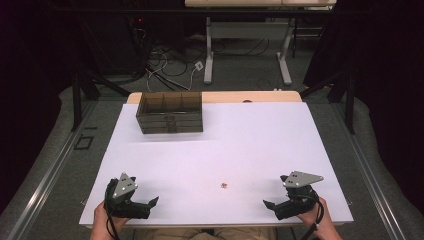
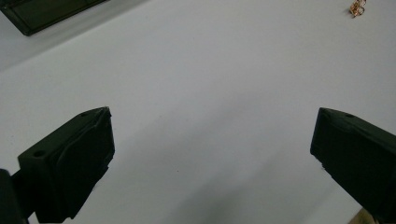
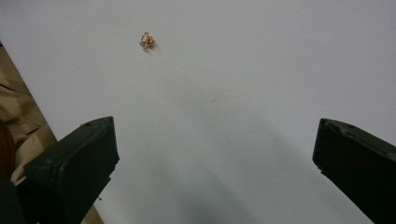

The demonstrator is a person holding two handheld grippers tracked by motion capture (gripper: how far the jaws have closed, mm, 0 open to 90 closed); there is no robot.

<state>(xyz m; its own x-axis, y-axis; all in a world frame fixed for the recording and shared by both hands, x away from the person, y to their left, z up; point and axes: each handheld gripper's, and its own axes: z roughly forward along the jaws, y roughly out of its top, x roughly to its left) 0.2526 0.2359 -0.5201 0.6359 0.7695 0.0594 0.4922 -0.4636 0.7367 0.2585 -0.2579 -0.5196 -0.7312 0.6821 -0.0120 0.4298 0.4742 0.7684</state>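
A tiny gold-coloured trinket lies on the white tabletop near the front, between the two hands; it also appears at the top right of the left gripper view and at the upper left of the right gripper view. A dark see-through drawer box with open top compartments stands at the back left; its corner shows in the left gripper view. My left gripper rests at the front left, open and holding nothing. My right gripper sits at the front right, open, with nothing between its jaws.
The table's wooden far edge shows behind the white sheet. Beyond it stand another table's white legs and loose cables on the floor. Black frame posts flank the table.
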